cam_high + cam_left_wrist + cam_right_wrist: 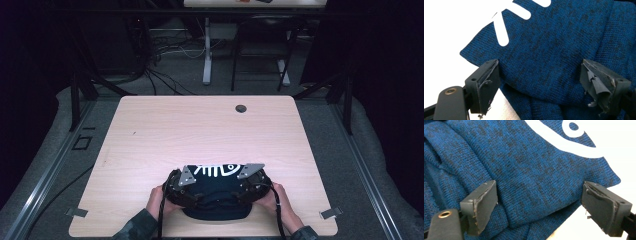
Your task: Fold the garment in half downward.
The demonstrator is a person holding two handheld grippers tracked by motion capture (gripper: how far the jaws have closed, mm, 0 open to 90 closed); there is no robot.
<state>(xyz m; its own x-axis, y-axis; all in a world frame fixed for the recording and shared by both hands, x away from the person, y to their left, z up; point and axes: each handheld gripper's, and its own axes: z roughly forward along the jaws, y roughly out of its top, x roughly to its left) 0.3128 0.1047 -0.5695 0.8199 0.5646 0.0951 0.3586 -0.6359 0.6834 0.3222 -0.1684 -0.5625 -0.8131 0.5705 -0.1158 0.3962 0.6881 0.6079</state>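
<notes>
The table (210, 130) is being viewed from high above its near edge, facing forward and down. The blue knit garment (554, 52) at that edge is being framed very closely by both gripper cameras, from its opposite ends.

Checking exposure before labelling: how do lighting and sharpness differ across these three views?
High view: dim surroundings, lit wooden table, blue knit garment nearly black. Left gripper view: table blown out white, knit sharp. Right gripper view: same glare, fingers slightly soft.
</notes>
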